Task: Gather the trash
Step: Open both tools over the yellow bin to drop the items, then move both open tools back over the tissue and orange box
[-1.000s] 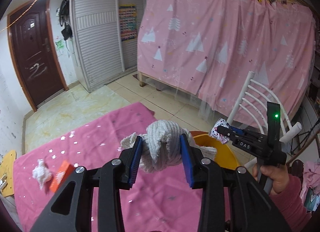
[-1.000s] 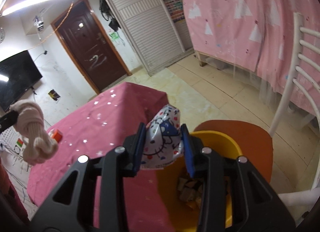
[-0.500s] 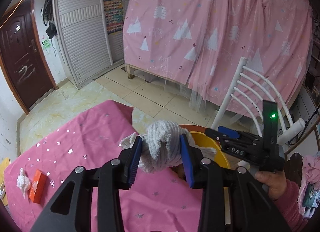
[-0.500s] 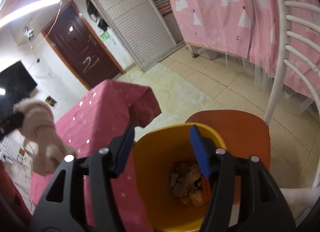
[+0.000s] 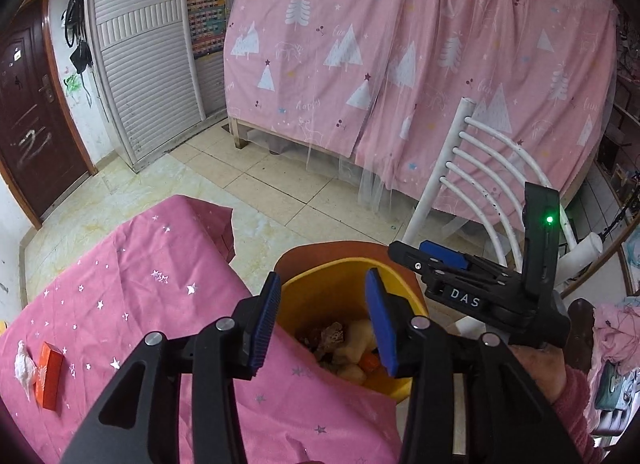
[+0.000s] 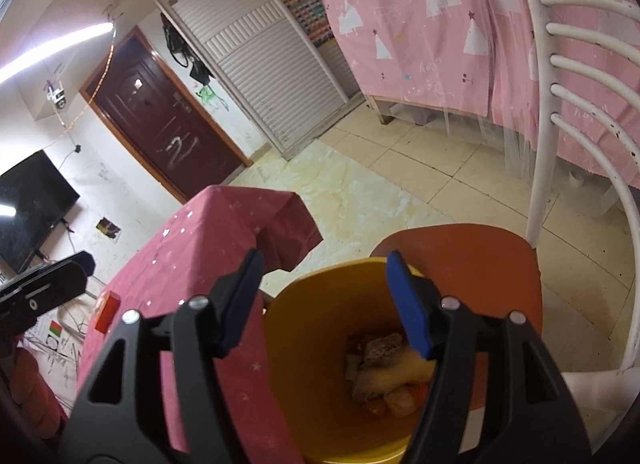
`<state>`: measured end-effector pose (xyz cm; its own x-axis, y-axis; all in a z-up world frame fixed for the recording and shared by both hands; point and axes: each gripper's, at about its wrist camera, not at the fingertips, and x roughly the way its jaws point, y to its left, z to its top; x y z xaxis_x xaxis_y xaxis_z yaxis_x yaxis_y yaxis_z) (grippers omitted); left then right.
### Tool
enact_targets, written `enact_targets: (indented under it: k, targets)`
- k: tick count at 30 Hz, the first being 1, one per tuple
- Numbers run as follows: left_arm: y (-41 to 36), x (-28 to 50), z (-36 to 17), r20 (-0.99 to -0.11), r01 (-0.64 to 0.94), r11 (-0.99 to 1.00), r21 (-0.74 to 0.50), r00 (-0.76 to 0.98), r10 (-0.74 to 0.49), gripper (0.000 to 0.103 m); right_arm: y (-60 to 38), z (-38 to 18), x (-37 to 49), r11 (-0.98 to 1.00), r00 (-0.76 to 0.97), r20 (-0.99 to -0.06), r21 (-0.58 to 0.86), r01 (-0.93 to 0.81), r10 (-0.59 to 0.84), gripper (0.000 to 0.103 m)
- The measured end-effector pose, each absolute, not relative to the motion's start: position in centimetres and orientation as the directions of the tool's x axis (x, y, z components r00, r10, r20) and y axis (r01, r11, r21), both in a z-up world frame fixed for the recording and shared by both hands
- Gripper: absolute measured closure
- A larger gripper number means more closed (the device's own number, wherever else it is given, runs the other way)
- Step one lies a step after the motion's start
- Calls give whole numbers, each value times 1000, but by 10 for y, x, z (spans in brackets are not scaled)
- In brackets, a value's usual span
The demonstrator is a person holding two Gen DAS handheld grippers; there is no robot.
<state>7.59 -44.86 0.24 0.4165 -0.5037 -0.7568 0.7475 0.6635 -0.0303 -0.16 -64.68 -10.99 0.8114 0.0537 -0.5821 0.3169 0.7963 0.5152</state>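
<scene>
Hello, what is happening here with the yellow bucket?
A person holds a gripper in each hand over a yellow bucket that stands on an orange chair. The left gripper and the right gripper are both open and hold nothing. Scraps lie in the bucket. A white tissue and an orange box remain on the pink tablecloth.

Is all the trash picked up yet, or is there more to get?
Not all. The yellow bin on the chair already holds a pile of trash. Both the left gripper and right gripper are open and empty above it. A white tissue and an orange box lie on the pink tablecloth.
</scene>
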Motion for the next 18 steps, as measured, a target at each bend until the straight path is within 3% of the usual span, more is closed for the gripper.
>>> enact_targets:
  k: [18]
  targets:
    - [-364, 112, 24, -726, 640, 763, -91, 482, -491, 59, -595, -85, 22, 850, 816, -569, 476, 225, 103, 33]
